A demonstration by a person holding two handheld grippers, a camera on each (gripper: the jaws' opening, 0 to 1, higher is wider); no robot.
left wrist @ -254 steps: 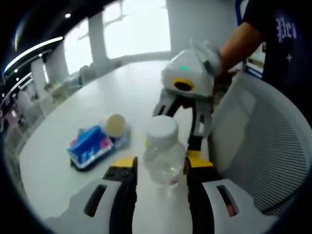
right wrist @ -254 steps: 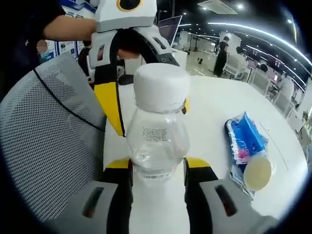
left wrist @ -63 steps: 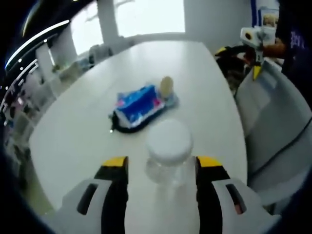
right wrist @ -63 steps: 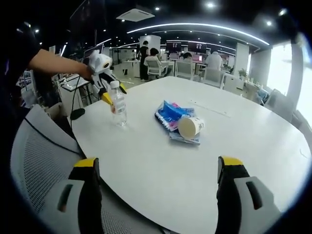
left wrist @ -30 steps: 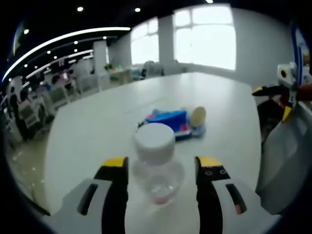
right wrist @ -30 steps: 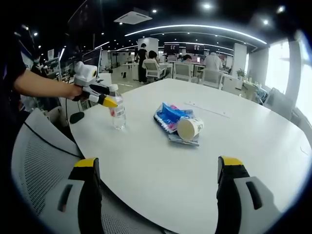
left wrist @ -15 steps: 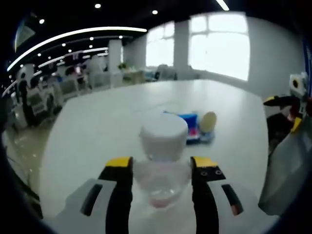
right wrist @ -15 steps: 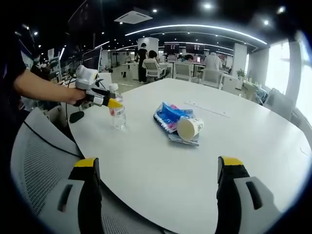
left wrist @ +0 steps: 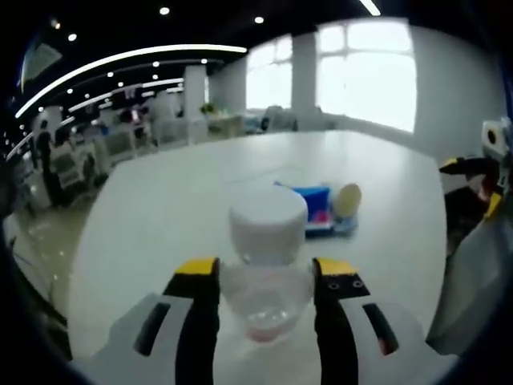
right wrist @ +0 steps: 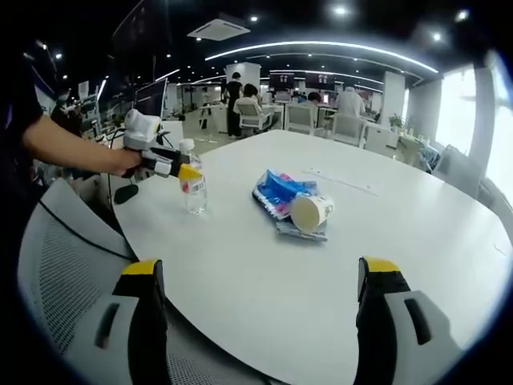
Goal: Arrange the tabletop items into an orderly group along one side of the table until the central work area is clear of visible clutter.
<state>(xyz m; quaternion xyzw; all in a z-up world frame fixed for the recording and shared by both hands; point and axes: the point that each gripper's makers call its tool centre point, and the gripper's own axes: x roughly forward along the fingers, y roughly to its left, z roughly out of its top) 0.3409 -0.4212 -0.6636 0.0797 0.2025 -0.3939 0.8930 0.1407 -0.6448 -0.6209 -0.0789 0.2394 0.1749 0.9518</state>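
Near the desk edge, a clear bottle with a white cap is clamped upright between the fingers of the left gripper; a little liquid is seen at its bottom. Mid-desk, a paper cup is laid sideways on a blue tissue pack. The right gripper is spread wide, gripping nothing.

open table: wide bare stretch right of the pile
middle: tissue pack and cup together
near edge: chair
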